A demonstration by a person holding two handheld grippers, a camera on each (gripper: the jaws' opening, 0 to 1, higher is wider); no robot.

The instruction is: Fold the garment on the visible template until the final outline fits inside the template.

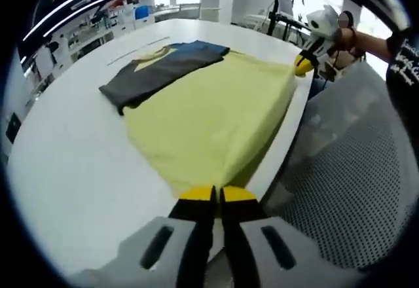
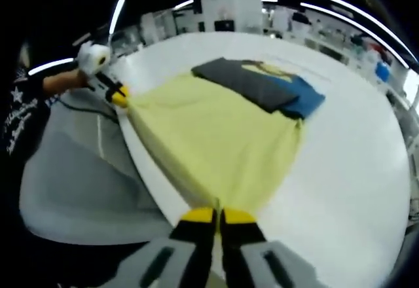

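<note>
A pale yellow garment lies spread on the white table, its near edge hanging over the table's rim. A folded dark grey and blue garment lies across its far end. My left gripper is shut on one near corner of the yellow garment. The right gripper comes into the left gripper view at the upper right, pinching the other corner. In the right gripper view my right gripper is shut on the yellow garment, and the left gripper holds the far corner beside the dark garment.
A person's sleeve and hand hold the other gripper at the table's edge. A grey mesh chair seat sits below the rim. Shelves and equipment line the room behind the table.
</note>
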